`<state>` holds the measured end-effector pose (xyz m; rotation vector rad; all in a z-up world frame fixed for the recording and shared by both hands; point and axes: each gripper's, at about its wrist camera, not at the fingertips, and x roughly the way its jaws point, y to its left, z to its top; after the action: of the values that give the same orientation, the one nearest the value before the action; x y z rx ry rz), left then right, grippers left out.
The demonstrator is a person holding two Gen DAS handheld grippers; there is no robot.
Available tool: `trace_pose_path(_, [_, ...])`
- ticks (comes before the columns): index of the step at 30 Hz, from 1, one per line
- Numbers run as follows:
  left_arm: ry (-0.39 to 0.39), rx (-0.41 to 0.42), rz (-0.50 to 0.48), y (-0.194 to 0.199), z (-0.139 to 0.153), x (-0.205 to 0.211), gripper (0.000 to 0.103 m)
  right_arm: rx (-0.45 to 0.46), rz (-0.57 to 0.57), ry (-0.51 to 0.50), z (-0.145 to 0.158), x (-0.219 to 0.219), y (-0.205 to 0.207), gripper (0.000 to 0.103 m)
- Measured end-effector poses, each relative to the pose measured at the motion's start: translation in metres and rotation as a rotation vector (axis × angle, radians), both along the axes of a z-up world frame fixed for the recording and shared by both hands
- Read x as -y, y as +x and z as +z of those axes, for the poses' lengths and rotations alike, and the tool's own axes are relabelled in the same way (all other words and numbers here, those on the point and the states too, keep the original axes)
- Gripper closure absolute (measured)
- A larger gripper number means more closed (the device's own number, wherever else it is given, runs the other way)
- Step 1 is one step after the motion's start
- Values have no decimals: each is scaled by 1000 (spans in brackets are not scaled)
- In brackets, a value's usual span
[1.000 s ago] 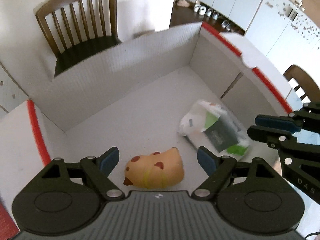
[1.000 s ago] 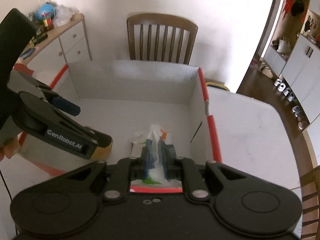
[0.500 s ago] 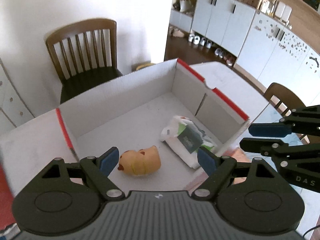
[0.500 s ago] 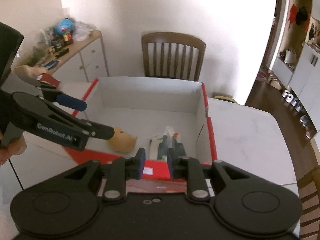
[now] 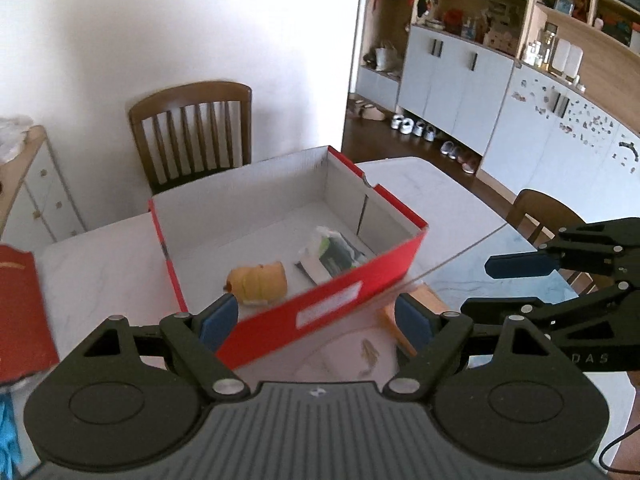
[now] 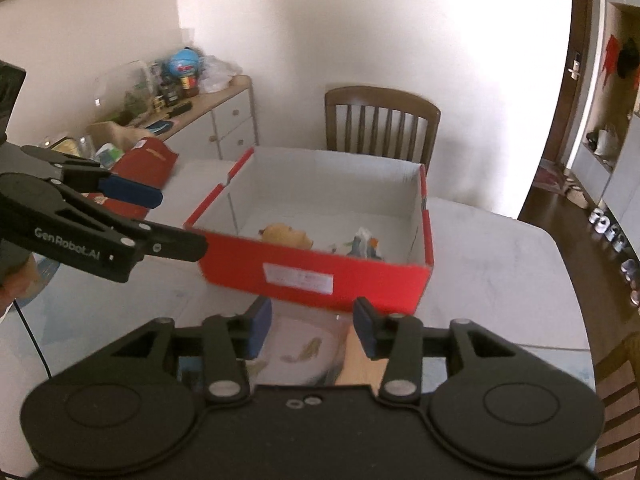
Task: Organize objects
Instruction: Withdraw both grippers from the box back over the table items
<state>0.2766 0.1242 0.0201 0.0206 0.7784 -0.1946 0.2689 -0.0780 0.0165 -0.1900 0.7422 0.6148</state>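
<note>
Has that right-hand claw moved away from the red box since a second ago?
Yes. The right gripper has backed out of the red box, empty, its jaws just opening.

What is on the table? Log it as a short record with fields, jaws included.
container: red shoebox, open top, on the white table
inside: orange plush toy; tissue packet, beside it
left gripper: jaws open, empty
right gripper: jaws just opening, nothing between them
beside the box: red lid

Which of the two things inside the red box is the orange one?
The round orange toy, lying left of the white plastic packet in the left wrist view. The packet is white with green and dark print.
</note>
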Motion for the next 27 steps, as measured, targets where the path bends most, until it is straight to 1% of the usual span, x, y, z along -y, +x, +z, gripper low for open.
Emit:
trace_pose_path(2, [1,5,14,-16,1,8,18,-1,14,7,0,9,-11,52])
trace_pose_path(3, [-4,9,21,-24,2,10,18,2,21,5,1,12,-17,51])
trace_pose_path(7, [-12,20,52,-55,-2,21,18,24,45,-9,1,27,-38,42])
trace_pose_path(9, [-19,15,72,-69,-6,25,18,31,45,-6,0,34,-47,35])
trace_pose_path(10, [-20,14,83,-76,-9,27,18,34,43,-2,-1,38,-51,27])
trace_pose_path(11, [-21,12,93,-82,-11,28,18,40,39,2,-2,42,-56,25])
trace_pose_path(13, [-17,7,115,-93,-16,32,18,40,38,5,-5,48,-64,24])
trace_pose_path(16, [-31,-12,154,-111,-26,33,18,35,42,5,-12,57,-77,18])
trace_pose_path(19, [-71,-51,212,-126,-41,30,18,25,46,1,-20,64,-85,17])
trace_pose_path(22, [-76,-71,254,-140,-53,30,17,8,41,-5,-29,72,-92,17])
trace_pose_path(24, [-68,-83,269,-149,-62,31,10,-1,36,-13,-35,77,-97,16])
trace_pose_path(27, [-66,-86,288,-161,-72,31,3,-15,29,-24,-45,85,-102,16])
